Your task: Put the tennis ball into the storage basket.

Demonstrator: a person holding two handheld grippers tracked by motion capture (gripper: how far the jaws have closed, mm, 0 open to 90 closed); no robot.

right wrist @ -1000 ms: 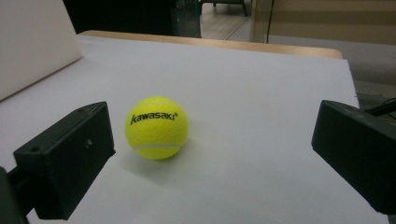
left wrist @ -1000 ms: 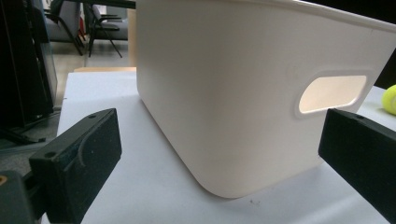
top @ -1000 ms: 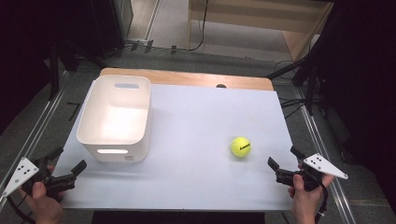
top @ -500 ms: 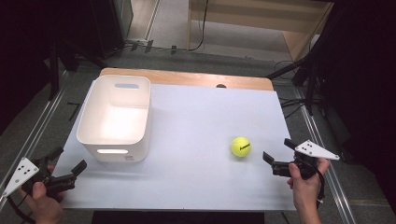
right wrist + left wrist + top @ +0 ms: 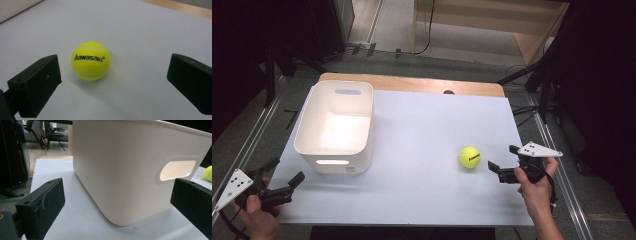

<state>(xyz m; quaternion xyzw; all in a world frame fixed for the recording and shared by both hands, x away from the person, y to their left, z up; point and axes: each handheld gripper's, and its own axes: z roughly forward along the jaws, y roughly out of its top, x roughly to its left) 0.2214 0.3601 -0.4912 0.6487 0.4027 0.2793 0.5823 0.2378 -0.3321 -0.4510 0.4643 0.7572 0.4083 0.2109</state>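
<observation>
Right tool lined up on tennis ball, jaws spread, nothing gripped.

Surface (image 5: 422, 195): white sheet, wooden strip seen along far edge. White bin (image 5: 337, 125) is stood upright on left half, handle slot seen in near wall. Left tool (image 5: 282, 180) is held at near-left corner, just near of the bin, jaws spread wide, nothing gripped. Right tool (image 5: 502, 162) is held at right side, just right of the ball, not touching. Tennis ball (image 5: 470, 157) is rested on the surface, right of centre, well apart from bin; "kawasaki" print is seen in right gripper view (image 5: 91, 60).
</observation>
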